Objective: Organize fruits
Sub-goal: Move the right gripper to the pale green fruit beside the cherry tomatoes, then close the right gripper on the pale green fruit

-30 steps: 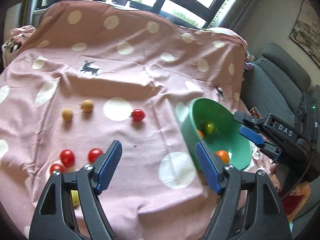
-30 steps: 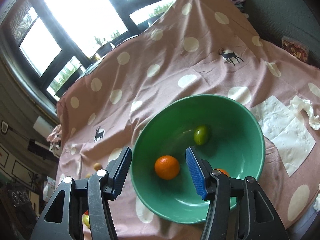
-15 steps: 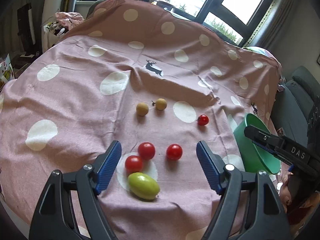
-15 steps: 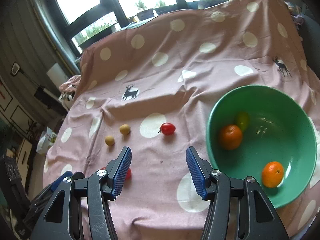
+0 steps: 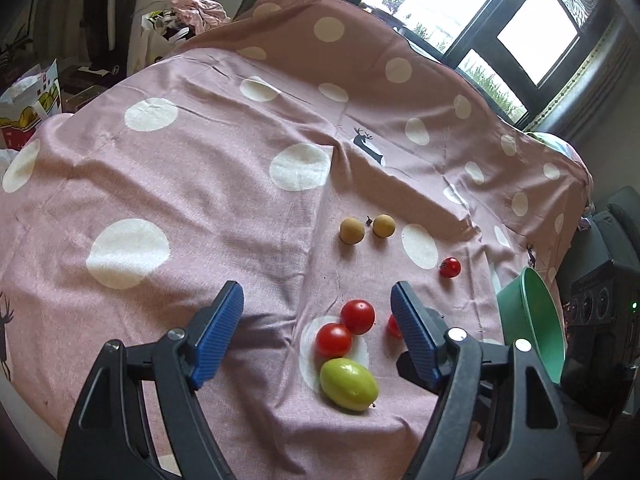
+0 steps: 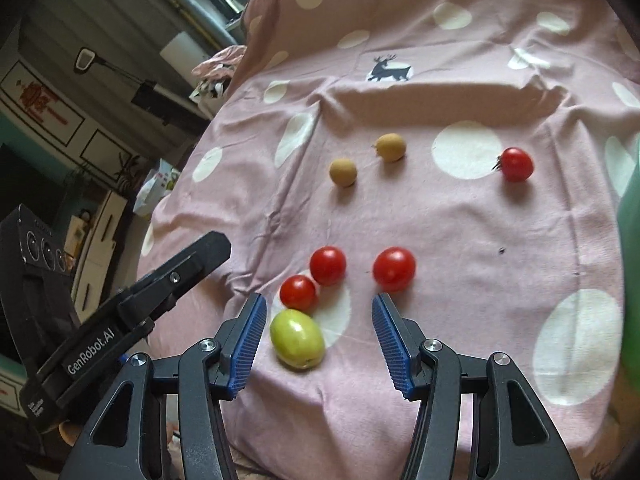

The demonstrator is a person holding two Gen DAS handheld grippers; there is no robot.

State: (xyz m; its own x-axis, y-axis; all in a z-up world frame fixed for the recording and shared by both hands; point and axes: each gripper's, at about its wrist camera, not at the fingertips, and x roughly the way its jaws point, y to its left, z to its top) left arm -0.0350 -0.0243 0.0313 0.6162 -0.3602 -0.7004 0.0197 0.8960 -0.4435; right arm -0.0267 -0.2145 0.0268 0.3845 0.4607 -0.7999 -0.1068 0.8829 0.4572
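On the pink dotted cloth (image 5: 200, 184) lie a green oval fruit (image 5: 349, 385), three red tomatoes close to it (image 5: 358, 316), a smaller red tomato (image 5: 450, 267) farther right and two tan round fruits (image 5: 352, 231). My left gripper (image 5: 316, 296) hovers over the tomato cluster, jaws wide and closing slightly, nothing pressed between them. My right gripper (image 6: 318, 308) hangs open above the green fruit (image 6: 297, 339) and the tomatoes (image 6: 328, 266), holding nothing. The green bowl (image 5: 532, 320) stands at the right; its inside is hidden.
One finger of the left gripper (image 6: 192, 264) reaches in from the left of the right wrist view, close beside the right one. The cloth's near edge drops off just below both grippers. A paper bag (image 5: 28, 108) and clutter stand far left, a grey sofa (image 5: 616, 216) right.
Both grippers have swung left, away from the green bowl, and now hang over the fruits on the cloth. The bowl has slid to the right edge of both views. No fruit has moved.
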